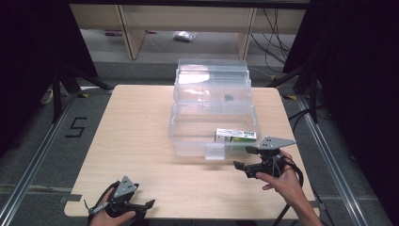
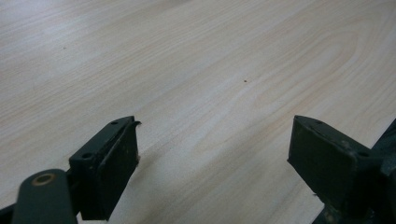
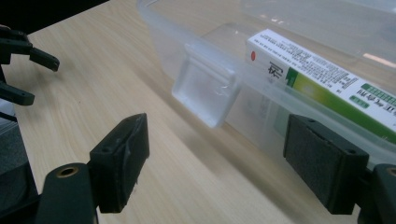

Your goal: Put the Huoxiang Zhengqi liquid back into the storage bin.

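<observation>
A clear plastic box (image 1: pixel 188 136) stands at the middle of the table with its lid (image 1: pixel 211 77) swung open behind it. Inside, at the front right, lies a white and green carton (image 1: pixel 236 136) (image 3: pixel 322 77). The box's clear front latch (image 1: pixel 215 151) (image 3: pixel 205 91) hangs down. My right gripper (image 1: pixel 243 157) (image 3: pixel 217 163) is open and empty, just in front of the box's right front corner, jaws pointing left. At the table's near left edge my left gripper (image 1: pixel 145 205) (image 2: pixel 215 158) rests open with only bare wood between its jaws.
The light wooden table (image 1: pixel 141 141) has free room left of the box and along the front. Black stands (image 1: pixel 59 84) flank the table, and cables (image 1: pixel 273 33) lie on the floor behind. The left gripper (image 3: pixel 18 60) shows far off in the right gripper view.
</observation>
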`<state>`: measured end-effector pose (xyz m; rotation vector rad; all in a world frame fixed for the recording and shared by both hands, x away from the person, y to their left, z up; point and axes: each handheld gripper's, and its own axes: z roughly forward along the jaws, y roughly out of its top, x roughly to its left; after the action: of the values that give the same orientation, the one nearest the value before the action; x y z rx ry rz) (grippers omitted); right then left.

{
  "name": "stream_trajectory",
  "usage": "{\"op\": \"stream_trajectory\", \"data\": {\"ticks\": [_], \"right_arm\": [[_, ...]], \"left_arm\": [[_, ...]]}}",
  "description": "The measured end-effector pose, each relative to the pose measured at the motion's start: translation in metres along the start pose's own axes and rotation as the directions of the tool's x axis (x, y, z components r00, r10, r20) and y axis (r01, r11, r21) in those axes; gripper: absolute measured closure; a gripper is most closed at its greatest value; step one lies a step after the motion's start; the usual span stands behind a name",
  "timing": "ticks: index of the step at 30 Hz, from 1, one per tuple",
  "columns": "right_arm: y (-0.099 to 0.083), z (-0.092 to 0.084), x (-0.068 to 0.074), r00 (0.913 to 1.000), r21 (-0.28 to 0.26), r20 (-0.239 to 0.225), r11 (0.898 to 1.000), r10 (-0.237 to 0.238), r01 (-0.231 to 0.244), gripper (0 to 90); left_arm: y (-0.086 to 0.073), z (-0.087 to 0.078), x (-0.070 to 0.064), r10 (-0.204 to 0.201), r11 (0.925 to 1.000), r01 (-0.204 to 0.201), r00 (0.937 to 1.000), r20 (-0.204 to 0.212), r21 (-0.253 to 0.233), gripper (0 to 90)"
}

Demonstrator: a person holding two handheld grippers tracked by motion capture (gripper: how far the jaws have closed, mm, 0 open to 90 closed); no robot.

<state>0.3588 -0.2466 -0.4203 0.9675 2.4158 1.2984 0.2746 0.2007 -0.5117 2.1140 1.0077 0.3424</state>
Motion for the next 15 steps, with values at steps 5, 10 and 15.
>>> {"op": "stream_trajectory", "data": {"ticks": [5, 10, 15], "right_arm": [[-0.007, 0.000, 0.005, 0.9995, 0.010, -0.007, 0.999, 0.032, -0.032, 23.6], [-0.020, 0.001, 0.008, 0.9994, 0.009, 0.001, 0.999, 0.036, -0.036, 23.5], [-0.031, 0.000, 0.011, 0.9992, 0.029, -0.010, 0.999, 0.040, -0.039, 23.3]], "left_arm": [[0.000, -0.001, 0.001, 0.006, 1.0000, -0.006, 1.0000, 0.000, 0.006, 15.4], [0.000, -0.002, 0.001, 0.004, 1.0000, -0.004, 1.0000, 0.000, 0.006, 15.4], [0.000, -0.002, 0.001, 0.005, 1.0000, -0.004, 0.9999, -0.010, 0.007, 15.4]]}}
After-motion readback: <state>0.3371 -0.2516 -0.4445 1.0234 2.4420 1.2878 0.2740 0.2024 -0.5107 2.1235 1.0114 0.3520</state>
